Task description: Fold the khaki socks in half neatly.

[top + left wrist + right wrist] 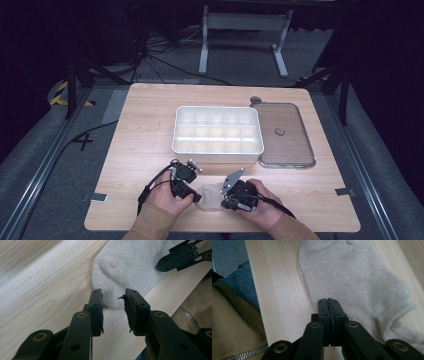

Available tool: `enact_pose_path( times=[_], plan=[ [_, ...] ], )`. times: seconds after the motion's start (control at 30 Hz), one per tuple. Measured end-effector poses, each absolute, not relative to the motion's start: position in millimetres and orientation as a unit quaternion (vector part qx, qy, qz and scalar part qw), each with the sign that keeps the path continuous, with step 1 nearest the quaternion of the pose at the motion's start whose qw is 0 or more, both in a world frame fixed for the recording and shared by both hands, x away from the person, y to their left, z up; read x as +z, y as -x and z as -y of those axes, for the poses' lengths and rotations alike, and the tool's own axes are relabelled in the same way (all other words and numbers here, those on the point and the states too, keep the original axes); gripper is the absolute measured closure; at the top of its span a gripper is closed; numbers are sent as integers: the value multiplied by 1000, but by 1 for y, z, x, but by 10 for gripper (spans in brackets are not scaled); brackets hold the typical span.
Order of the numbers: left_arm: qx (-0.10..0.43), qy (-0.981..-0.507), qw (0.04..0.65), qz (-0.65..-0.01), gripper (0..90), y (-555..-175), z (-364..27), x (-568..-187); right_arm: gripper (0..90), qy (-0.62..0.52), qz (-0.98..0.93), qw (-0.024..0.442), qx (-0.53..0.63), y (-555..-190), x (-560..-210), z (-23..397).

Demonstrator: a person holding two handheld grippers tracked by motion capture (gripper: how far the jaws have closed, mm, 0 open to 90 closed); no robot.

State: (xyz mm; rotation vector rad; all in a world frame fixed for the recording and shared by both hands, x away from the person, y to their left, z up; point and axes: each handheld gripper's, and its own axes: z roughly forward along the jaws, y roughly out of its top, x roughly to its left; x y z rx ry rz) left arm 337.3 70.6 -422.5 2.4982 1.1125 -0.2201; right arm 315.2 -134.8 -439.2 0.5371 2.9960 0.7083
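Observation:
A pale grey sock (212, 196) lies flat on the wooden table (140, 130) near its front edge, between my two grippers. My left gripper (197, 197) is at the sock's left end. In the left gripper view it (113, 300) is open, one jaw on either side of the rounded end of the sock (125, 267). My right gripper (225, 203) is at the sock's right side. Its jaws (328, 302) are pressed together, tip over the edge of the sock (352, 277); I cannot tell whether fabric is pinched. It also shows in the left gripper view (160, 265).
A white box (174, 135) with several small compartments stands mid-table. Its clear lid (292, 145) lies flat to its right, with a small round thing (256, 100) at its far corner. The person's tan sleeves (234, 322) hang over the front edge.

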Motion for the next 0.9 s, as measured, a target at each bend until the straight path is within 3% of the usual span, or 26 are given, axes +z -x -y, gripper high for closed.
enact_pose_path(
  times=[0.63, 0.9],
  plan=[
    [-55, -902, 151, -400, 686, -335, -53, -435, 894, -171, -960, 13, 223, -314, -439, 134],
    [-75, -899, 158, -402, 832, -335, -53, -436, 894, -168, -960, 18, 221, -312, -439, 133]
  ],
)
